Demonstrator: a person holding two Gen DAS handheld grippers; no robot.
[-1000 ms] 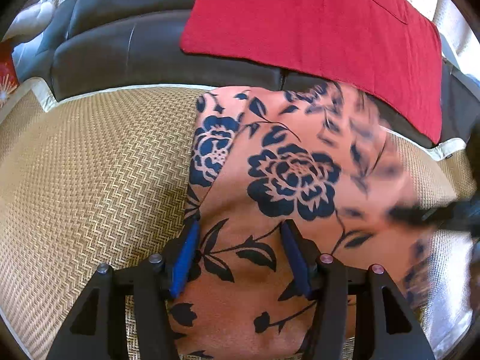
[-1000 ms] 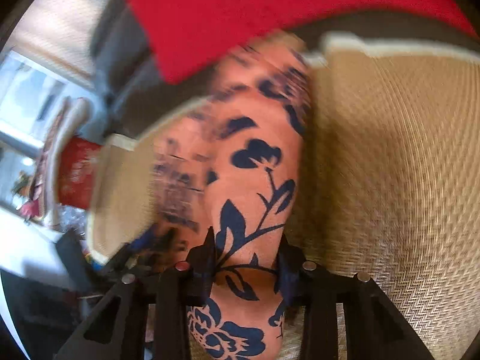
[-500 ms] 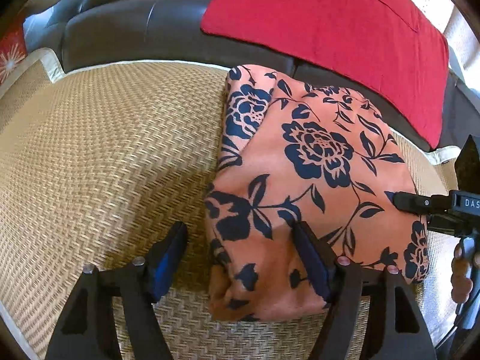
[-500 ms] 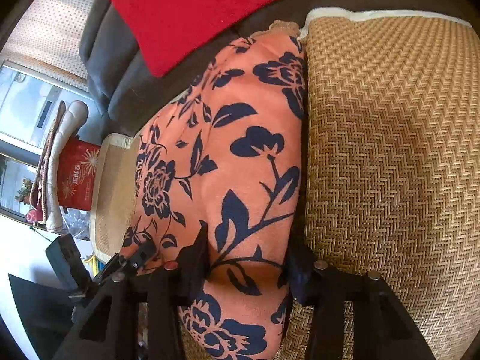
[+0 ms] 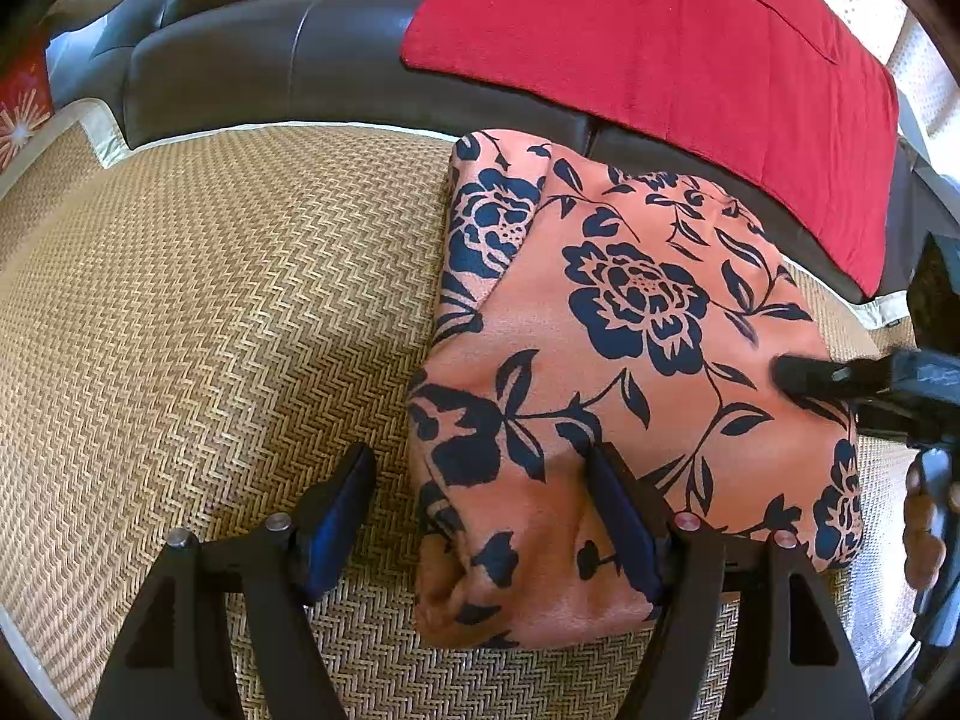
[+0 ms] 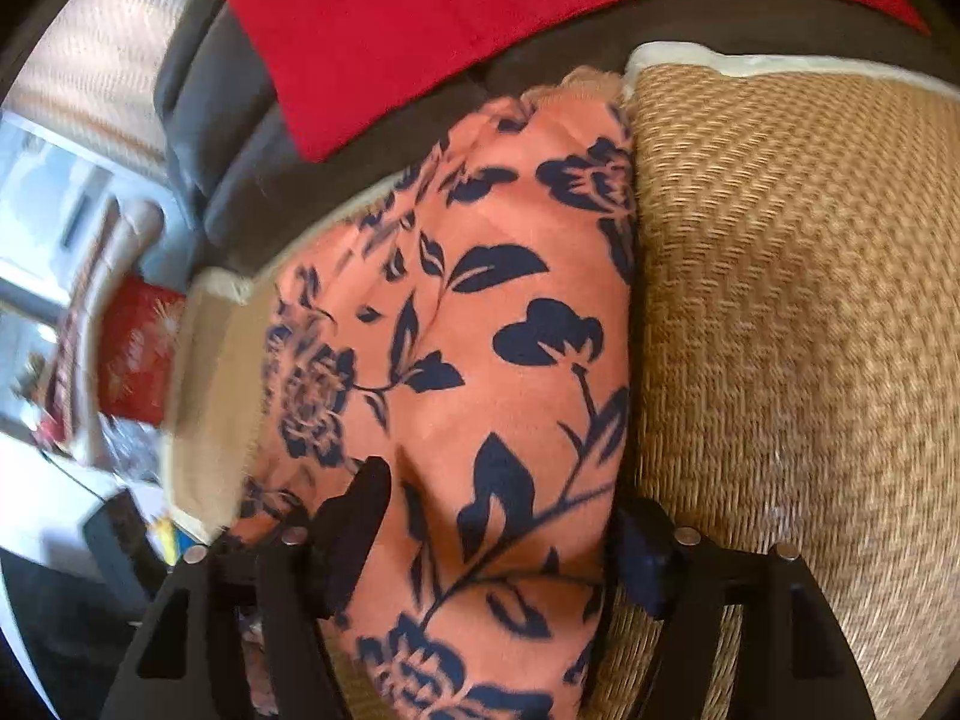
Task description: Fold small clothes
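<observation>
Floral garment (image 5: 630,384) was pretty much folded already, a chunky orange bundle sitting on the woven mat (image 5: 210,330) right by the dark sofa back (image 5: 270,60) and red cushion (image 5: 660,42). Left gripper (image 5: 486,522) had its jaws spread wide, straddling the near corner without pinching it. Right gripper (image 6: 498,528) had just been opening, its jaws loose around the bundle's other end. I'd guess only tidying was left.
</observation>
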